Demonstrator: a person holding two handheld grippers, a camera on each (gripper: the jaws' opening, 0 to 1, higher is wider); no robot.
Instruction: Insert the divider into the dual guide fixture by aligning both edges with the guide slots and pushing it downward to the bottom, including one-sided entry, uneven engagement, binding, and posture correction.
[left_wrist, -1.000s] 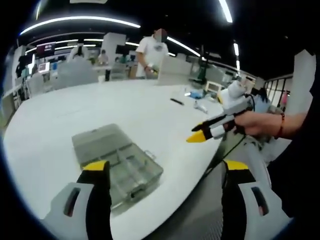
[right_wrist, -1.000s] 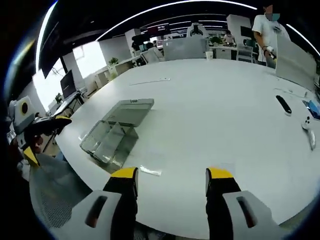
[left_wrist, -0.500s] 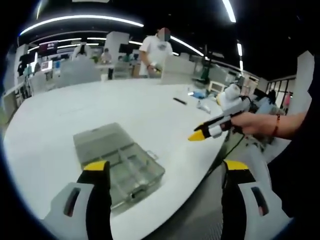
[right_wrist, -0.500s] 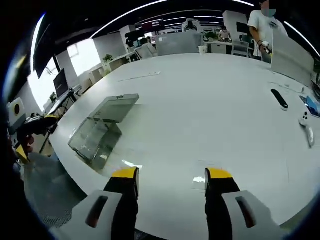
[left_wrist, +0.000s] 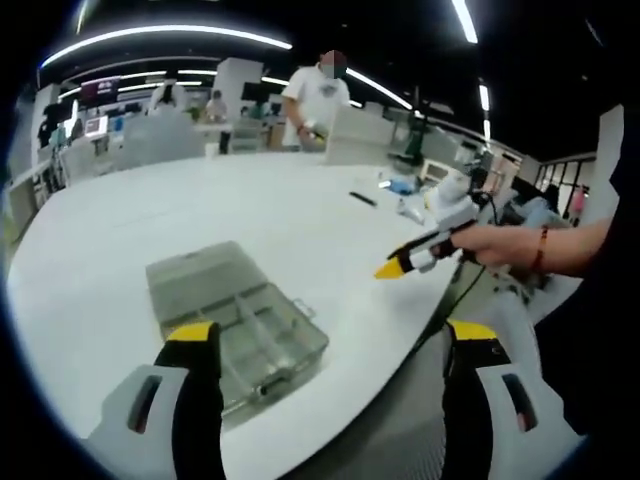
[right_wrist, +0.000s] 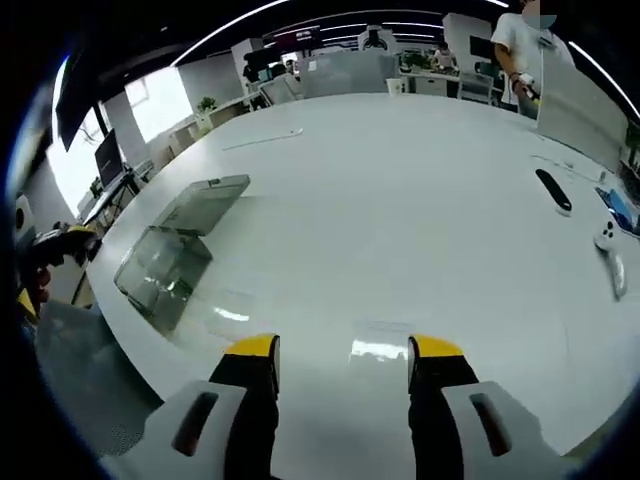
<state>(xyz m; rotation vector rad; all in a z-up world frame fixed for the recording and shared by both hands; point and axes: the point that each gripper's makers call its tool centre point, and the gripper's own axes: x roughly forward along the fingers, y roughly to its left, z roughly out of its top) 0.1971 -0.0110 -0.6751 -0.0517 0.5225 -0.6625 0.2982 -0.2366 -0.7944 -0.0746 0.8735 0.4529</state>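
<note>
Clear plastic organiser box (left_wrist: 235, 320) lies open on the white table (left_wrist: 150, 215), and both my grippers are empty.

In the left gripper view the box sits lower centre, just above my left gripper (left_wrist: 330, 345), whose jaws are spread wide. My right gripper (left_wrist: 392, 268) enters from the right, held in my hand (left_wrist: 500, 245). In the right gripper view the box (right_wrist: 175, 250) is at centre left, a clear divider piece (right_wrist: 378, 345) lies flat between the parted jaws of my right gripper (right_wrist: 340, 350), and another clear piece (right_wrist: 225, 308) lies just left of it.

desk (right_wrist: 420, 200): smooth white, slight sheen
box (left_wrist: 235, 320): clear glossy plastic
tool (left_wrist: 335, 345) tips: yellow, matt plastic look
</note>
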